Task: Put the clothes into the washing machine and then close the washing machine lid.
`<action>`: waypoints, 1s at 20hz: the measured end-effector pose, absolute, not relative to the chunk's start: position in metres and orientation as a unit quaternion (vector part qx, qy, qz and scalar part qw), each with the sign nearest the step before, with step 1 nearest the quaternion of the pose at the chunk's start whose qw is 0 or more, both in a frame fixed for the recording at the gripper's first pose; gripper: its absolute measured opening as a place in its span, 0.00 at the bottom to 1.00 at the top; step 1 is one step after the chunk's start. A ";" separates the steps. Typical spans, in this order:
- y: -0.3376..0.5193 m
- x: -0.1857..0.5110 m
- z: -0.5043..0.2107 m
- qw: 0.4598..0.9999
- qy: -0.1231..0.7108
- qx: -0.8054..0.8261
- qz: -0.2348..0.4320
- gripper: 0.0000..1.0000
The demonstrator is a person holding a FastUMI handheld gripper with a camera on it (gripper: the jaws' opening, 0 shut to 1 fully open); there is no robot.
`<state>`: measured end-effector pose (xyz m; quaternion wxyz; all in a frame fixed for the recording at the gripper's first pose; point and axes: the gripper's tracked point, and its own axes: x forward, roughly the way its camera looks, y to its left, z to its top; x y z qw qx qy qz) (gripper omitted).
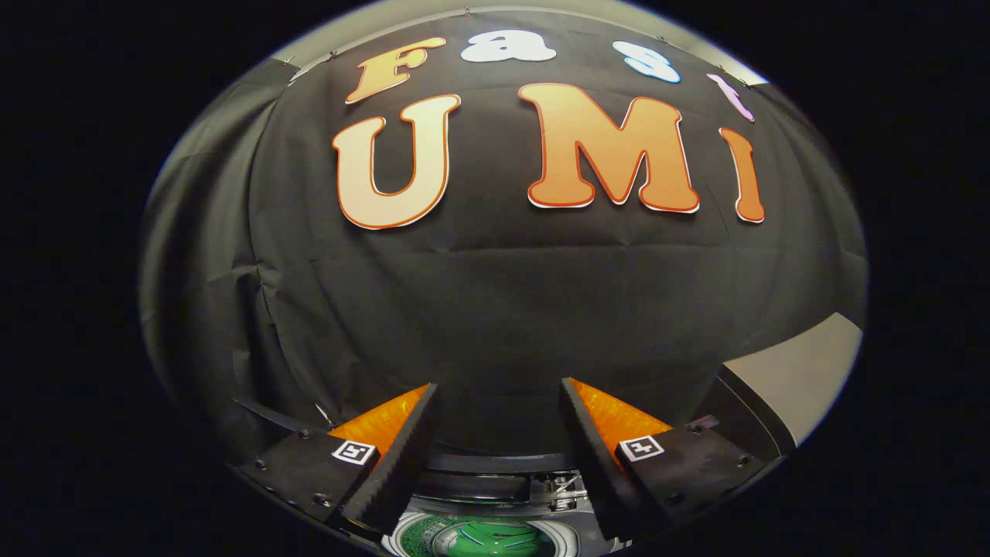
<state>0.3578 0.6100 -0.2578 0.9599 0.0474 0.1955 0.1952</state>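
Observation:
My gripper [499, 391] is open, its two orange-backed fingers [402, 449] spread wide with nothing between them. It is held high and points at the booth's black cloth wall. Low down between the finger bases I see the washing machine's round opening [479, 538], with a white rim and something green inside the drum. The dark raised lid or back panel [495, 472] of the machine sits just behind that opening. I cannot tell whether the green is cloth or part of the drum.
A grey surface [797, 379] angles in beyond the right finger, at the foot of the cloth wall. A thin dark strip [267, 414] sticks out by the left finger's base.

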 end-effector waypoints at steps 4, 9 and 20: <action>0.597 0.321 -0.259 0.964 0.178 0.047 0.193 0.99; 0.583 0.281 -0.269 0.965 0.169 0.048 0.195 0.98; 0.561 0.237 -0.315 0.953 0.230 0.064 0.189 0.97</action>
